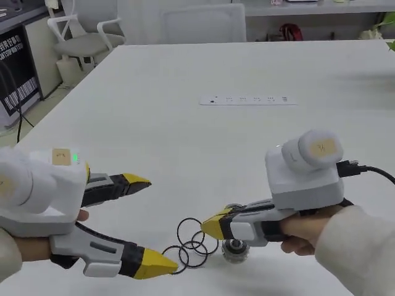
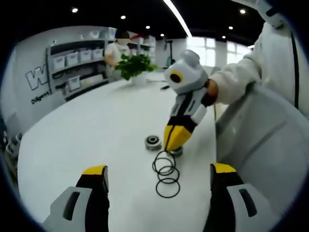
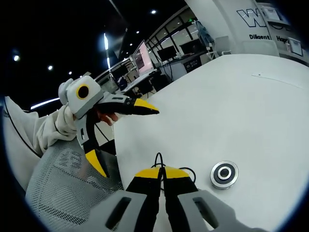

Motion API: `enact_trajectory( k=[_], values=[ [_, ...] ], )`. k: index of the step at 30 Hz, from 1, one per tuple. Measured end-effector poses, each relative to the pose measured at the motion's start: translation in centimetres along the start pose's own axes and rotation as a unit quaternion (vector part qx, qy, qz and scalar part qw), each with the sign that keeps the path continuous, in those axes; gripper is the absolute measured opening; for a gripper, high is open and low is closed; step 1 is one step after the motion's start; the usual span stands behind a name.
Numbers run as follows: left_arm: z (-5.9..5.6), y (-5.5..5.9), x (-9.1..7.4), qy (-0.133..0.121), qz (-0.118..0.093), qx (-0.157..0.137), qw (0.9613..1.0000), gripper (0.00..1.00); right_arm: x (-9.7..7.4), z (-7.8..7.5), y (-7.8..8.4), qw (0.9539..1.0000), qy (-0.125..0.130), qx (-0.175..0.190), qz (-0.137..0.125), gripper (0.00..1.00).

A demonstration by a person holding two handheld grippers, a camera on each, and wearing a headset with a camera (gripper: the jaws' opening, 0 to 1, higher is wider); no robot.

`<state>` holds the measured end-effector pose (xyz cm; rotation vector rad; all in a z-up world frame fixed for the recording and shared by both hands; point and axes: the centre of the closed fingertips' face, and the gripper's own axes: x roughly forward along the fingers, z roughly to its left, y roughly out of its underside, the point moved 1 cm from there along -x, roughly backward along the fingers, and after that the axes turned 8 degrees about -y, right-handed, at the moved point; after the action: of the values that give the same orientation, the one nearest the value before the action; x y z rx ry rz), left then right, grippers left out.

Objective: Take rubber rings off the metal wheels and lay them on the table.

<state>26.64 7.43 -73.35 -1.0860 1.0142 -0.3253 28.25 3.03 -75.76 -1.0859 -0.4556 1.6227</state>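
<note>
The left gripper (image 1: 151,223) had its jaws spread wide apart, holding and touching nothing. In the head view its lower yellow tip lay just beside the loose rings (image 1: 192,245), and its upper tip stood well clear of them. In the left gripper view, the gripper (image 2: 159,169) had the same rings (image 2: 167,175) lying flat on the table between and just ahead of its two tips.

The right gripper (image 1: 213,227) had its jaws pressed together. In the right gripper view, a thin black loop of a rubber ring (image 3: 158,158) stuck out from between the tips of the gripper (image 3: 161,173), so it was clamped on that ring. In the left gripper view its tip (image 2: 174,140) pointed down at the top of the ring pile.

A metal wheel (image 1: 236,250) sat on the table (image 1: 185,123) just under the right gripper's jaws, on the side towards the person and beside the rings. A second wheel (image 2: 153,141) lay just beyond the jaws on their far side, and the right gripper view showed it (image 3: 224,174) flat on the tabletop, to the right of the tips. Rings and wheels all lay close to the tabletop's near edge. The left gripper (image 3: 126,140) was also open in that view.
</note>
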Motion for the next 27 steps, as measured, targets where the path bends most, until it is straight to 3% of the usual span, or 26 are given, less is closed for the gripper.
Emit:
enact_trajectory(
  k=[10, 23, 27],
  values=[
    [-0.1, -0.1, -0.1, 0.005, -0.003, -0.004, 1.0, 0.88, 0.7, 0.0, 1.4, 0.9997, -0.008, 0.003, 0.025, 0.0],
    [-0.5, 0.1, 0.0, 0.012, 0.005, -0.006, 0.9999, 0.86, 0.7, -0.7, 2.3, 0.9992, 0.0, 0.01, 0.038, 0.0],
    [-0.6, -0.2, -0.1, 0.014, -0.001, -0.011, 0.9998, 0.86, 0.7, -0.7, 2.4, 0.9992, 0.001, 0.008, 0.039, 0.0]
  ],
)
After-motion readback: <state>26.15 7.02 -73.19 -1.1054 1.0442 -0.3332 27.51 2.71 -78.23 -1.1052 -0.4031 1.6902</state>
